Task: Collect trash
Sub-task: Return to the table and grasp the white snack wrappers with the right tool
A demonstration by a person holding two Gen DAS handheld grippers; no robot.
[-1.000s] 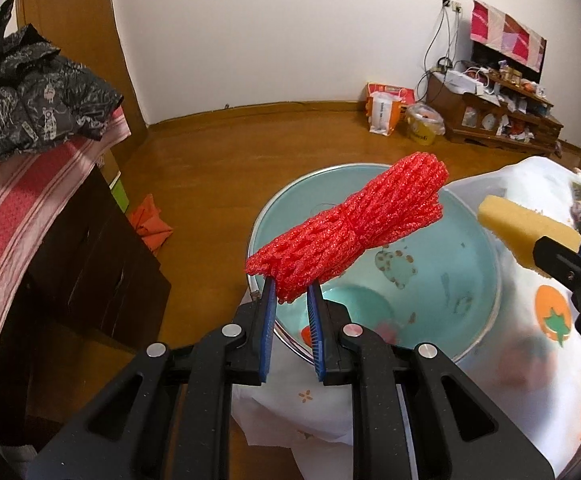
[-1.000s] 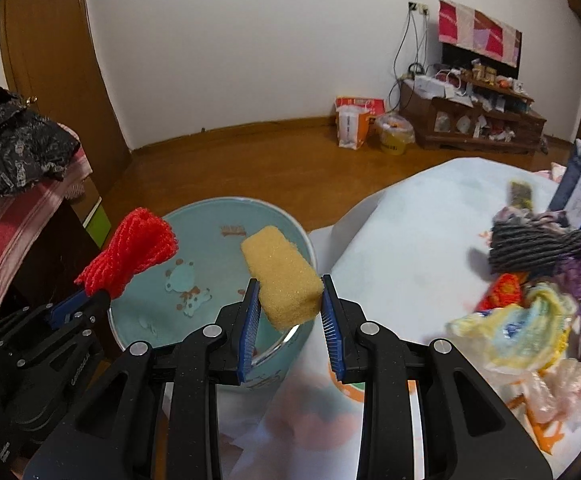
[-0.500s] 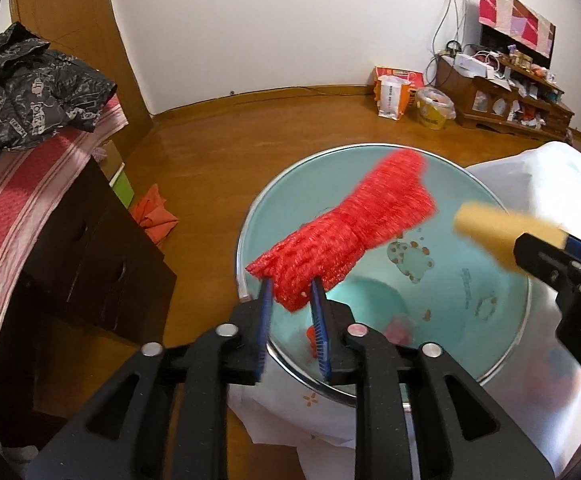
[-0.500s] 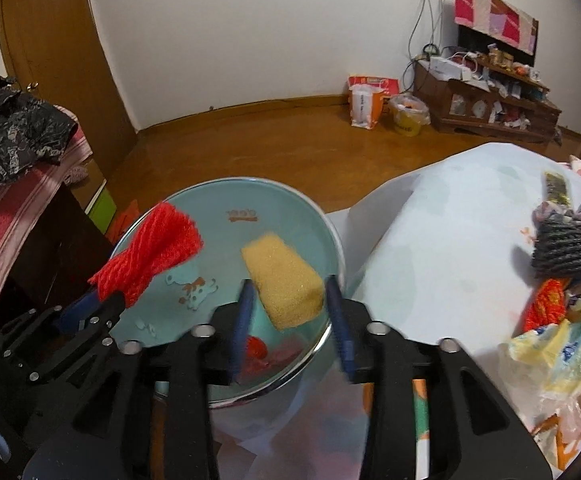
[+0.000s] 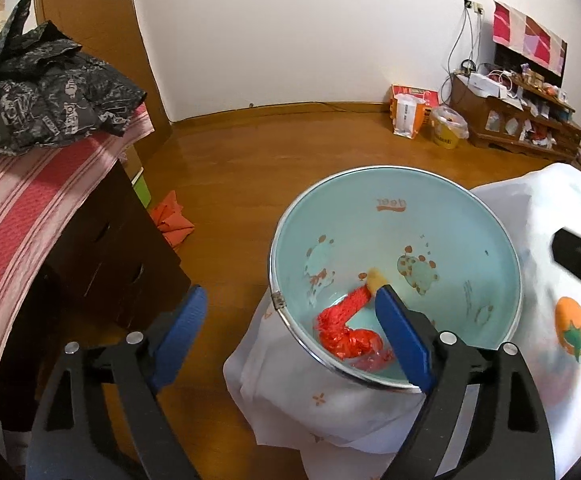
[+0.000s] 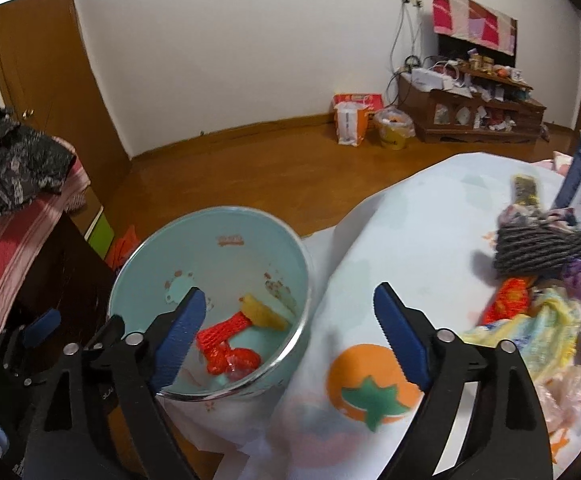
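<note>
**Dropping trash into the bucket**

Spreading wide, the left gripper and the right gripper are both opening with nothing between their jaws. The red foam mesh sleeve and the yellow sponge block are lying touching at the bottom of the pale blue enamel bucket. Far right on the white printed tablecloth, a pile of crumpled wrappers and cloth scraps is waiting; it looks light and soft, so pinching a bunched fold should hold.
</note>
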